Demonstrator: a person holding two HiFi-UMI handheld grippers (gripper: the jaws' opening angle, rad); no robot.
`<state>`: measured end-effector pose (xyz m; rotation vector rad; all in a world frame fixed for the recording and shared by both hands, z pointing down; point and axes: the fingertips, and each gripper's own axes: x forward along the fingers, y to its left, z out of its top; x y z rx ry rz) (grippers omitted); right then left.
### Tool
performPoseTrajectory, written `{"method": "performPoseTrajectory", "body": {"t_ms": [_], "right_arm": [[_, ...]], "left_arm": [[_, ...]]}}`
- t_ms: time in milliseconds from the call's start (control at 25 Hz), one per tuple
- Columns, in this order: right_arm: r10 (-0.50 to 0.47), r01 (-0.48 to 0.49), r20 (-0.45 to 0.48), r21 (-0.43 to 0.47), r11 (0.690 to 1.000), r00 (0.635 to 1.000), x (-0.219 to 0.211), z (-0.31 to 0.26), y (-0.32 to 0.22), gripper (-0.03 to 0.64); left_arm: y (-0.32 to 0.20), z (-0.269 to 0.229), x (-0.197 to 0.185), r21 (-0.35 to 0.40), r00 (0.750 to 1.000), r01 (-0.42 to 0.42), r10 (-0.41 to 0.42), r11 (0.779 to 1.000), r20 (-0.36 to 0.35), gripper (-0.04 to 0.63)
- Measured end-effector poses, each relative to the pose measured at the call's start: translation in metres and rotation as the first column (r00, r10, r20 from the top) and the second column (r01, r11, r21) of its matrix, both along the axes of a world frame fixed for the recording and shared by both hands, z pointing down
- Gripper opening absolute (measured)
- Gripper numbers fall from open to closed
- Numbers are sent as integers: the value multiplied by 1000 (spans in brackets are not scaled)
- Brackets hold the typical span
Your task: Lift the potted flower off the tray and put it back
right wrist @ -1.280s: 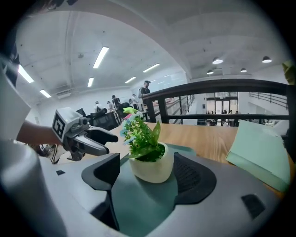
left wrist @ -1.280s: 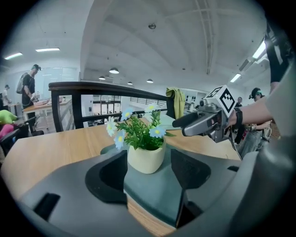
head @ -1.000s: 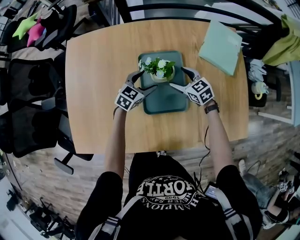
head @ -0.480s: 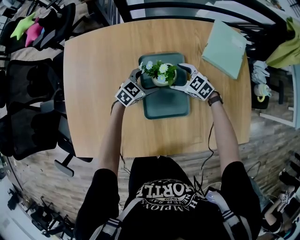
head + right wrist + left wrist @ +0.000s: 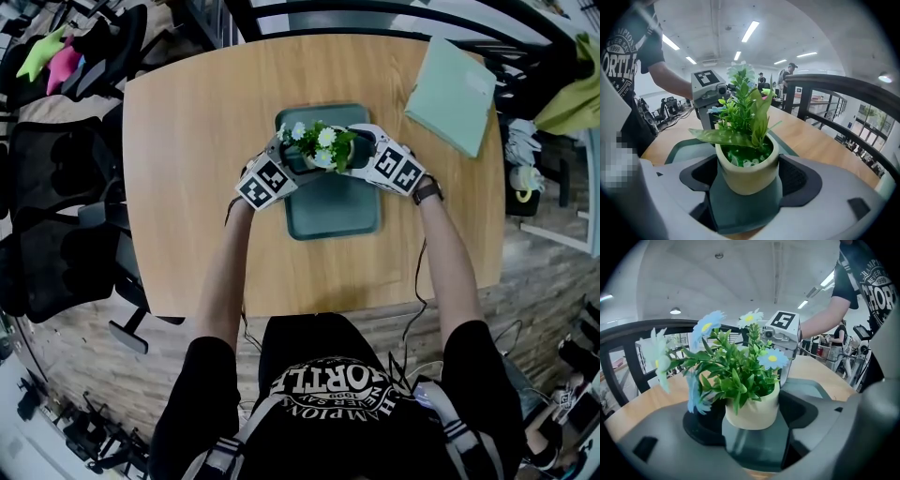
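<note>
Head view: the potted flower (image 5: 323, 142) stands at the far end of the green tray (image 5: 337, 214). Your left gripper (image 5: 293, 157) and right gripper (image 5: 360, 150) bracket it from either side. Foliage hides the pot and the fingertips.

Left gripper view: the jaws stand wide and have just been closing, with the cream pot between them and the pads (image 5: 701, 423) seemingly against its wall.

Right gripper view: the same, both pads meeting the pot.

You're taking the grip. Next, lift straight up with both hands together, keeping the pot level. No view shows the pot's base clearly.
</note>
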<state>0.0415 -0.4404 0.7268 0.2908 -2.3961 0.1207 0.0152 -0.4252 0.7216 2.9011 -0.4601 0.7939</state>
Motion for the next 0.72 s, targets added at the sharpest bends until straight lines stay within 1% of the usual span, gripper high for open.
{"method": "performPoseTrajectory", "body": {"t_ms": [80, 200, 440, 600, 720], "right_arm": [[1, -1, -10, 13, 1000, 1000, 1, 1, -2, 426], [8, -8, -14, 4, 1000, 1000, 3, 2, -1, 425], [12, -11, -23, 10, 1000, 1000, 4, 1, 1, 425], [12, -12, -27, -13, 1000, 1000, 2, -1, 11, 423], [23, -23, -29, -16, 1000, 999, 1, -5, 20, 423]], "left_arm": [[-1, 0, 0, 5, 1000, 1, -1, 1000, -2, 374], [-1, 0, 1, 1, 1000, 2, -2, 1000, -1, 374], [3, -1, 3, 0, 1000, -7, 7, 1000, 17, 374], [12, 1, -1, -18, 1000, -1, 1, 1000, 24, 374], [20, -9, -2, -7, 1000, -12, 12, 1000, 22, 374]]}}
